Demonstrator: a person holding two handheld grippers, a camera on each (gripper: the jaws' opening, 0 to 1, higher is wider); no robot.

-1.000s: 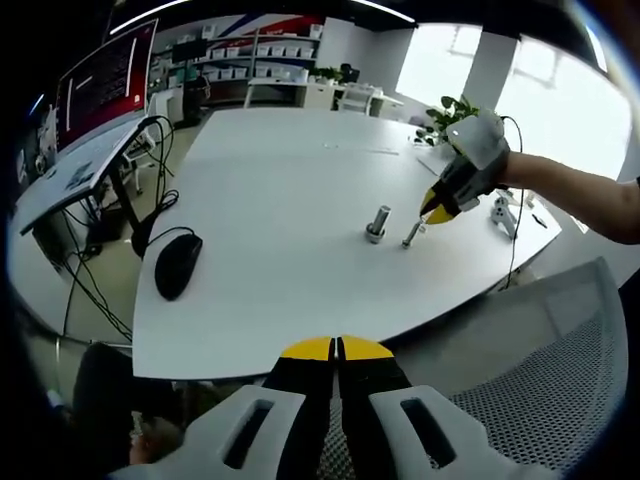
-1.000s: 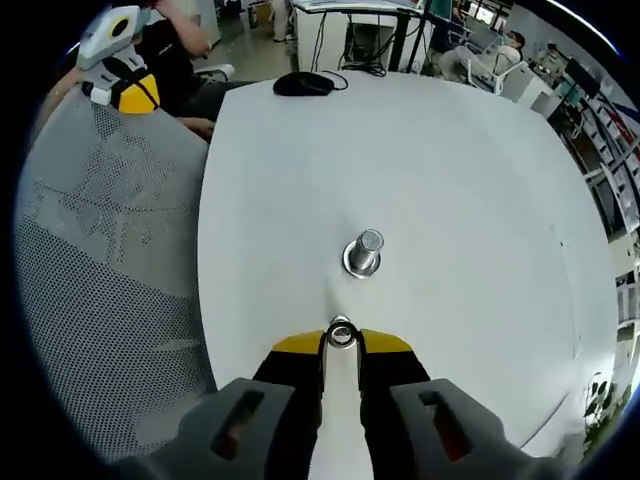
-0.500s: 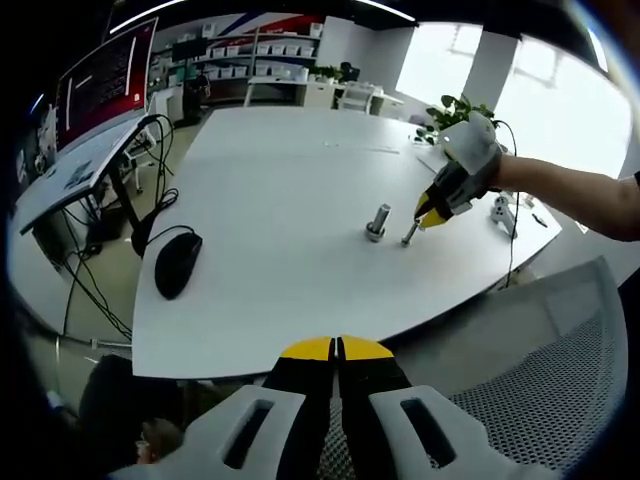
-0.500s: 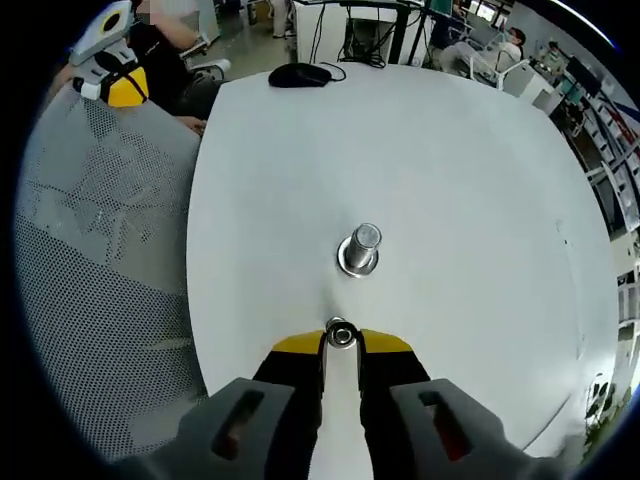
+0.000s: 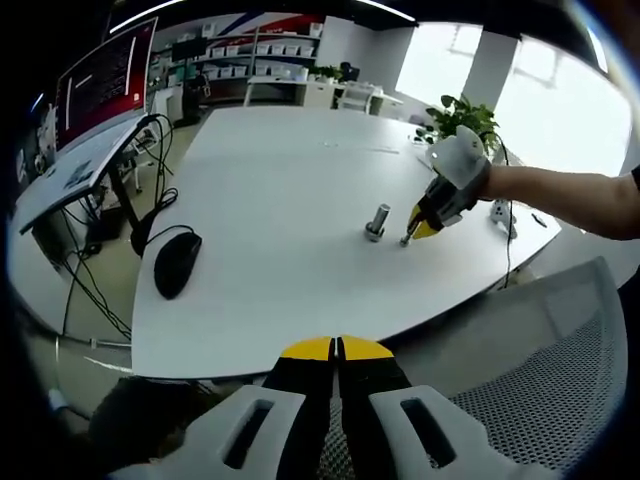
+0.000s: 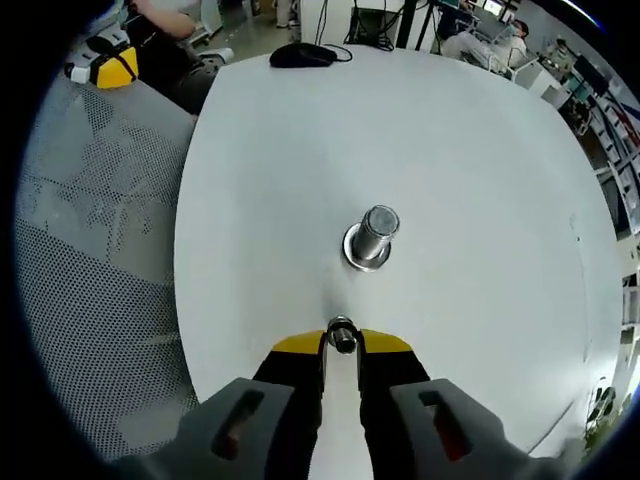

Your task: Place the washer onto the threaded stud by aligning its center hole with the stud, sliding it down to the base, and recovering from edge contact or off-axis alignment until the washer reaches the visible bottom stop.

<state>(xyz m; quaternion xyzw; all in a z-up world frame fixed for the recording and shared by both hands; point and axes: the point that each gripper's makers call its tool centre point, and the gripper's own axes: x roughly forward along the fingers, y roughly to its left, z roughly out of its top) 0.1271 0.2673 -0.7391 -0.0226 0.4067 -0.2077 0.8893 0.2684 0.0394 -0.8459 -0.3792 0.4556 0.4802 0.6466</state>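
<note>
A short metal threaded stud stands upright on its round base on the white table. My right gripper is shut on the small steel washer, which it holds just short of the stud, a little above the tabletop. In the left gripper view, that right gripper hangs just right of the stud, held by a person's arm. My left gripper is shut with nothing in it, low before the table's near edge.
A black mouse with its cable lies at the table's left. A grey mesh chair back stands beside the table edge. A potted plant and small items sit at the far right; desks and shelves stand beyond.
My right gripper has carried the washer closer to the stud, which now looks larger in the right gripper view. The left gripper has stayed put.
</note>
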